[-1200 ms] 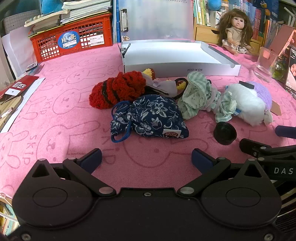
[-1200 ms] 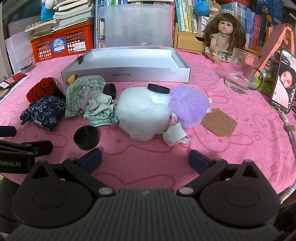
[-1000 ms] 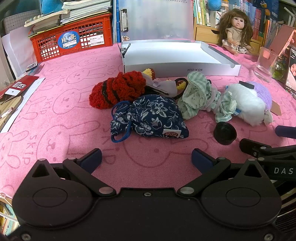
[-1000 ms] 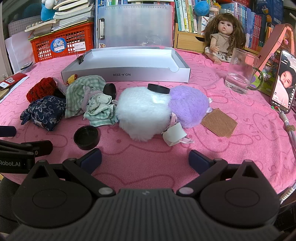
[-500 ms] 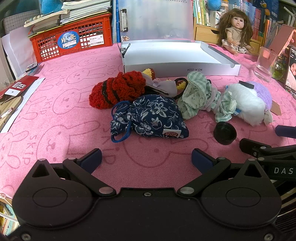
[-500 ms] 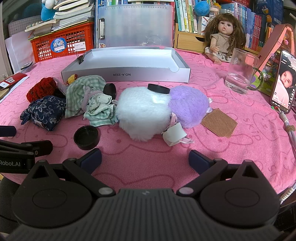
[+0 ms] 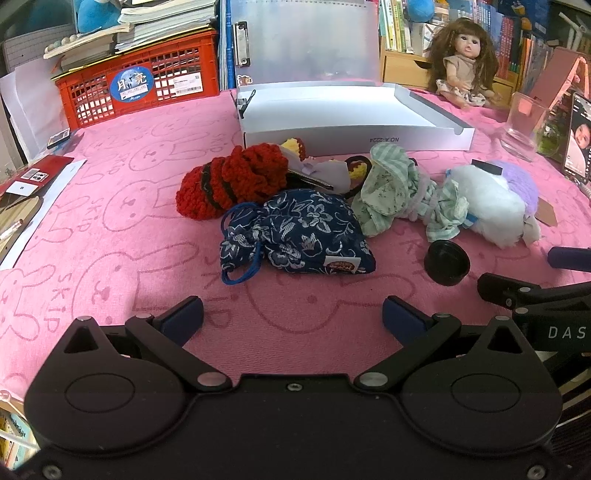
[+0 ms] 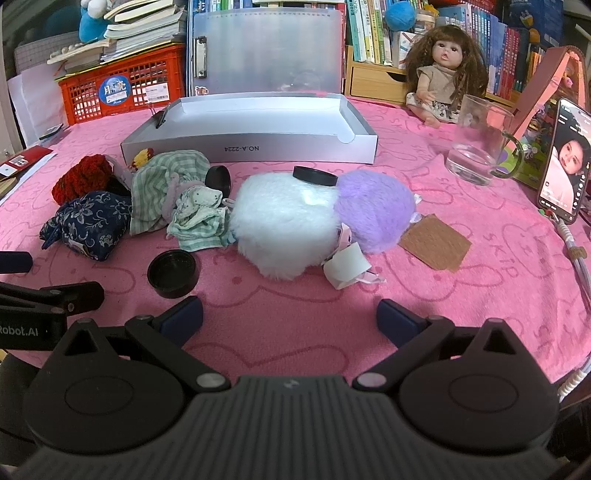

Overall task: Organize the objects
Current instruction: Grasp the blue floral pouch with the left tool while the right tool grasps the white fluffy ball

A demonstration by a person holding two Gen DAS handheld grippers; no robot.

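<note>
Both the left gripper (image 7: pixel 291 314) and the right gripper (image 8: pixel 289 314) hover with jaws spread wide and empty above the near edge of the pink cloth (image 7: pixel 129 206). The blue pouch (image 7: pixel 299 230), red knit piece (image 7: pixel 232 181), green cloth (image 8: pixel 166 188), white and purple plush (image 8: pixel 295 218) and black cap (image 8: pixel 173 273) lie mid-cloth, before the empty grey tray (image 8: pixel 251 122).

I'm in a home room: a doll (image 8: pixel 445 70) by crammed bookshelves (image 8: pixel 373 29), pink bunny cloth (image 8: pixel 461 280) on the counter.

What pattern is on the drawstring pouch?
The pouch is navy blue with white flowers, clearest in the left wrist view.
</note>
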